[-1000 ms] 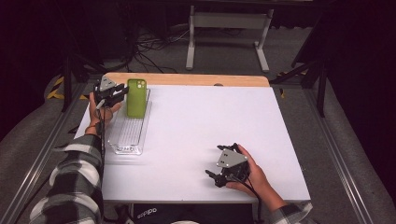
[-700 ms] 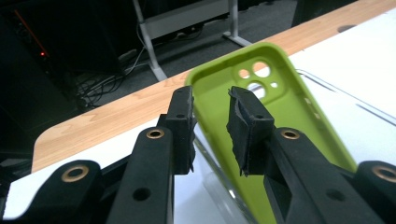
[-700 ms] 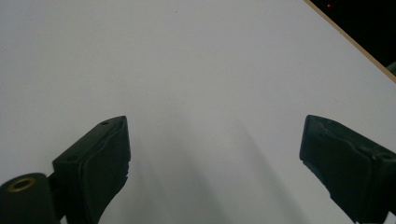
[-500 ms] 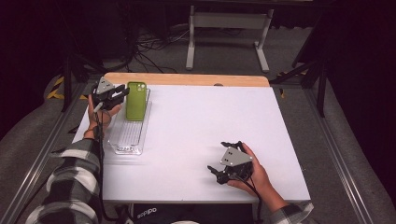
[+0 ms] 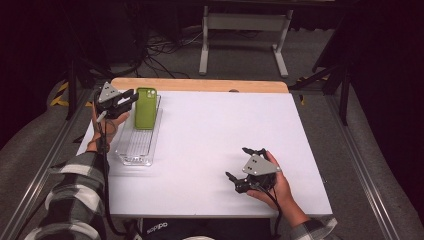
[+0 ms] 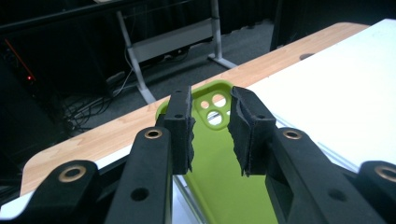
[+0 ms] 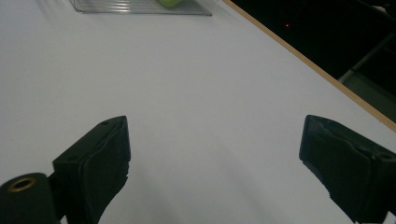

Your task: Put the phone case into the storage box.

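Observation:
A green phone case (image 5: 145,107) leans, back face up, over the far end of a clear ribbed tray (image 5: 134,150) at the table's left. My left gripper (image 5: 131,97) hovers just left of the case's top, pointing at it. In the left gripper view its jaws (image 6: 210,116) stand a narrow gap apart with nothing between the pads; the case (image 6: 210,186) and its camera cut-out lie beyond them. My right gripper (image 5: 239,162) rests low over the white table near the front right, open wide (image 7: 215,140) and empty.
The white table top (image 5: 210,130) has a wooden strip (image 5: 200,85) along its far edge. Behind it stand a metal frame (image 5: 240,40) and floor cables (image 5: 160,50). The tray's near end (image 7: 140,7) sits far from my right gripper.
My left gripper has lifted slightly beside the case, and the checked sleeve has shifted. The case still leans in the tray. The right gripper has barely moved.

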Demonstrator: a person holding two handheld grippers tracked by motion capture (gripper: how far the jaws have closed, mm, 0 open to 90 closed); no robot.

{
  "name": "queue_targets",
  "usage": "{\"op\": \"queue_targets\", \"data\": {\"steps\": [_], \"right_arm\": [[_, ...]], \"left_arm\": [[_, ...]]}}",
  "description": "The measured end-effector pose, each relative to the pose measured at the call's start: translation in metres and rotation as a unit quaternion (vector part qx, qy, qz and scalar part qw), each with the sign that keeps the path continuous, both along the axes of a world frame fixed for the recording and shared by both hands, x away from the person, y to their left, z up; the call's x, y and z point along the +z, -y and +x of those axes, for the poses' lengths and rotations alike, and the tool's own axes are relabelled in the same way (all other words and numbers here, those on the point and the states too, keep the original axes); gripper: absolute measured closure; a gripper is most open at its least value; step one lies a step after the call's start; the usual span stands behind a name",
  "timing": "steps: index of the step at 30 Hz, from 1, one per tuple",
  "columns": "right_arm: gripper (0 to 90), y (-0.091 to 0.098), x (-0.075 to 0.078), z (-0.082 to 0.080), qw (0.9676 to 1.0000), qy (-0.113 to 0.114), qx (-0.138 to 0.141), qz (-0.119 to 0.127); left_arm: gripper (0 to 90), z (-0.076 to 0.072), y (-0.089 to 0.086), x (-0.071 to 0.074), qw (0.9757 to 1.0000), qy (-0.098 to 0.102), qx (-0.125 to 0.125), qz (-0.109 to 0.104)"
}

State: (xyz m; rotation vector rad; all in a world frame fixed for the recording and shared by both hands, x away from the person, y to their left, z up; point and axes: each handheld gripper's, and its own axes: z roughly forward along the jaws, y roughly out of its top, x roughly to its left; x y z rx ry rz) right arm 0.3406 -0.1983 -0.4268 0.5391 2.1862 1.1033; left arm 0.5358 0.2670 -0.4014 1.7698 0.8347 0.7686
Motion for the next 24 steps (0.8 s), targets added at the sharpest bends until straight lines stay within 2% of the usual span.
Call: {"op": "queue_targets", "data": {"steps": [14, 17, 19, 24], "right_arm": [[9.9, 0.003, 0.003, 0.000, 0.9997, 0.004, -0.012, 0.021], [10.3, 0.003, 0.004, 0.000, 0.9997, 0.003, -0.010, 0.022], [10.4, 0.003, 0.004, 0.001, 0.9997, 0.004, -0.010, 0.023], [10.4, 0.002, 0.004, 0.001, 0.9996, 0.005, -0.010, 0.025]], "left_arm": [[68.9, -0.014, 0.002, 0.008, 0.9998, 0.018, -0.013, 0.001], [67.2, -0.018, 0.001, 0.009, 0.9997, 0.019, -0.015, -0.006], [67.1, -0.021, 0.001, 0.010, 0.9994, 0.027, -0.016, -0.016], [66.8, -0.028, 0.001, 0.013, 0.9989, 0.035, -0.021, -0.021]]}}
